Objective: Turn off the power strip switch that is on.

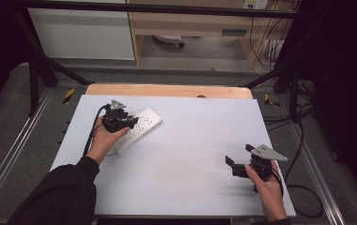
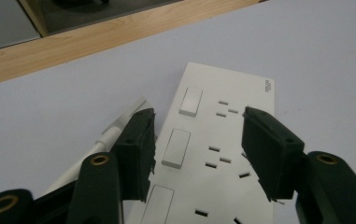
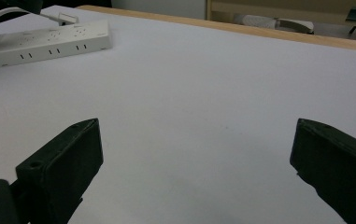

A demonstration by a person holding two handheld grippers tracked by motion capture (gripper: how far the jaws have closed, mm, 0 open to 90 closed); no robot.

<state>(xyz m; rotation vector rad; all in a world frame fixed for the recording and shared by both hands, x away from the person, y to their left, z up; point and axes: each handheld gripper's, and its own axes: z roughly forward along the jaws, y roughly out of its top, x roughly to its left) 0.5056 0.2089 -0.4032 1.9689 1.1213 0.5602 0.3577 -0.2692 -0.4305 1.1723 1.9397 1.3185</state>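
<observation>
A white power strip [image 1: 144,123] with several sockets and rocker switches lies flat at the table's back left. My left gripper [image 1: 129,121] hovers over its near half. In the left gripper view the jaws stand apart above the power strip [image 2: 222,140], and my left gripper [image 2: 199,149] is open with no pad pressing on it. A white cable [image 2: 119,127] runs along the strip's left side. My right gripper [image 1: 239,154] is at the front right, open over bare table. In its own view my right gripper [image 3: 196,154] has nothing between its jaws, and the power strip [image 3: 45,44] lies far off.
A pale sheet [image 1: 190,150] covers the table, with a wooden edge [image 1: 167,90] at the back. Black frame bars [image 1: 40,61] and cables [image 1: 302,187] surround the table. A cabinet [image 1: 190,23] stands behind it.
</observation>
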